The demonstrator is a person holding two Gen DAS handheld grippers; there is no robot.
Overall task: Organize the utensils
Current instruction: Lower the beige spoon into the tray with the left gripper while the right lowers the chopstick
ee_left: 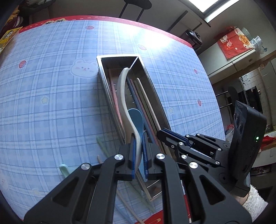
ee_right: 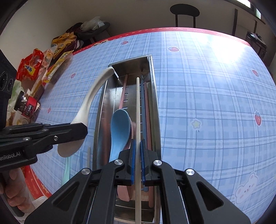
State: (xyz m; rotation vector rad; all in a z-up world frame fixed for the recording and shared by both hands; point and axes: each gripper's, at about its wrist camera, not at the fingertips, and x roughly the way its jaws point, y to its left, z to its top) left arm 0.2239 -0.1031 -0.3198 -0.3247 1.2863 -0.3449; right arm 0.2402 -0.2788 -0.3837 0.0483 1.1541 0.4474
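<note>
A long steel tray [ee_left: 100, 69] lies on the blue checked tablecloth and holds a blue spoon [ee_left: 137, 120] and several chopsticks. My left gripper [ee_left: 137, 139] is shut on the bowl end of a white spoon [ee_left: 121, 89], whose handle reaches up over the tray. In the right wrist view that left gripper [ee_right: 84, 131] hangs just left of the tray [ee_right: 154, 89], the white spoon [ee_right: 93, 96] slanting toward the tray's far corner. My right gripper [ee_right: 137, 143] is shut on a cream chopstick [ee_right: 137, 103] lying lengthwise over the tray, beside the blue spoon [ee_right: 120, 131].
Pale green utensils [ee_right: 66, 170] and a loose chopstick [ee_right: 88, 155] lie on the cloth left of the tray. Snack bags [ee_right: 34, 69] and a jar [ee_right: 25, 106] crowd the table's left edge. A dark chair [ee_right: 184, 10] stands beyond the far edge.
</note>
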